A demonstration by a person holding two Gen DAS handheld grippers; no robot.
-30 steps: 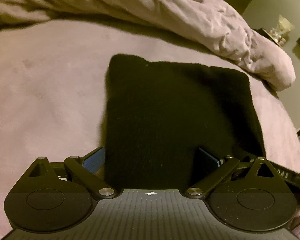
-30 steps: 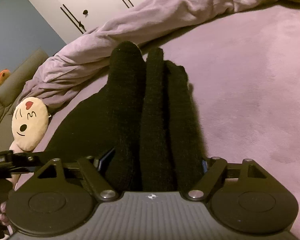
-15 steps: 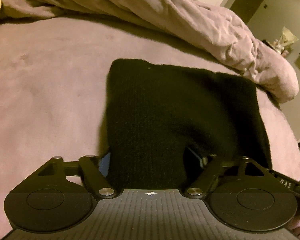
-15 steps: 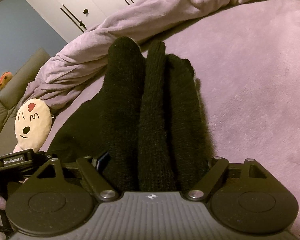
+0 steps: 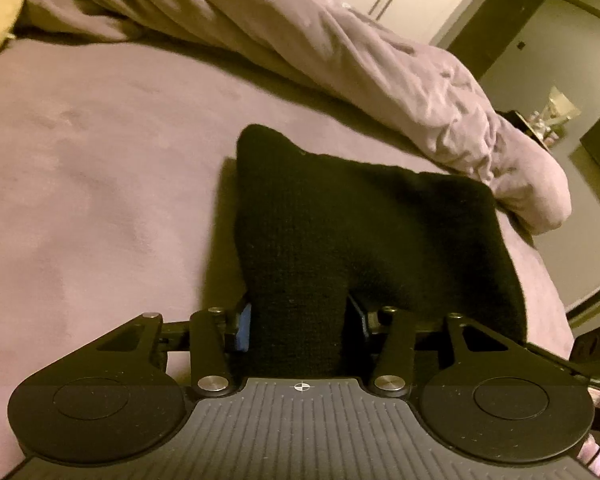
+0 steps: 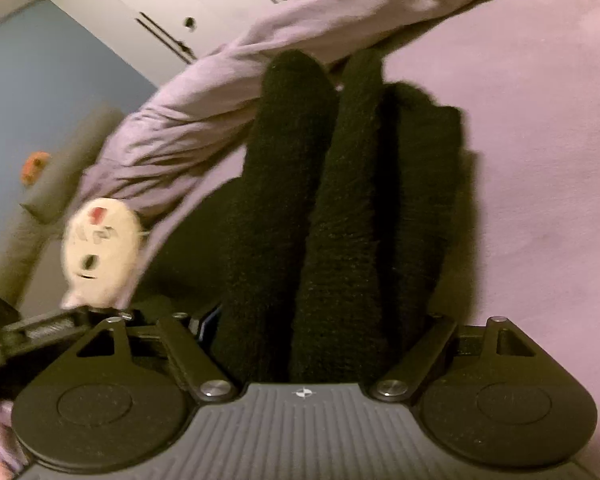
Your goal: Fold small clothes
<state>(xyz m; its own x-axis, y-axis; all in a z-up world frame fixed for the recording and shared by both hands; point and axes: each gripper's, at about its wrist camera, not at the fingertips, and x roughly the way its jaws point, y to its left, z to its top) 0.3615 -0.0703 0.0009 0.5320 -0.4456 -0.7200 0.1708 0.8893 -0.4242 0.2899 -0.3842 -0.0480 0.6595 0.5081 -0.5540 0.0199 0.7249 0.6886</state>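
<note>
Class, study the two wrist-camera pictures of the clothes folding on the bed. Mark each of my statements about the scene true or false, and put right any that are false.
1. The black knitted garment lies on a mauve bedsheet. True.
2. The left gripper has a bunched part of the garment between its fingers. True; its jaws have just been closing on it.
3. The right gripper has nothing between its fingers. False: thick folds of the black garment fill the gap.
4. The crumpled mauve duvet covers the garment. False: it lies heaped beyond it.
5. A cream emoji cushion shows at the left of the right wrist view. True.
</note>
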